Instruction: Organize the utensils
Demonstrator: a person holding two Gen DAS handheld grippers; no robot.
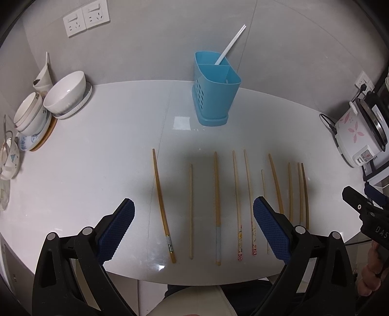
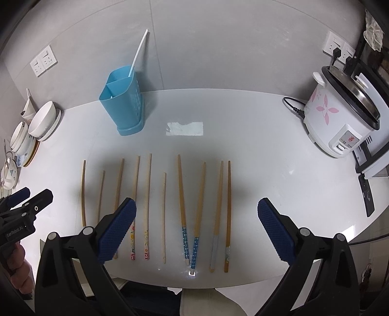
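Note:
Several wooden chopsticks [image 1: 217,206] [image 2: 164,218] lie side by side in a row on the white table [image 1: 97,158] [image 2: 255,150], tips pointing away from me. A blue plastic utensil holder [image 1: 214,90] [image 2: 122,102] stands upright at the back, with white chopsticks [image 1: 231,45] [image 2: 138,53] leaning in its rear compartment. My left gripper [image 1: 194,226] hovers open over the left part of the row, holding nothing. My right gripper [image 2: 197,227] hovers open over the right part, over the blue-patterned pair [image 2: 189,245]. Each gripper shows at the edge of the other's view.
Stacked white bowls and plates [image 1: 65,94] [image 2: 43,121] crowd the left edge. A white rice cooker [image 1: 357,136] [image 2: 340,119] with its cord stands at the right. Wall sockets [image 1: 85,20] are on the grey wall. A hand [image 2: 17,267] holds the left gripper.

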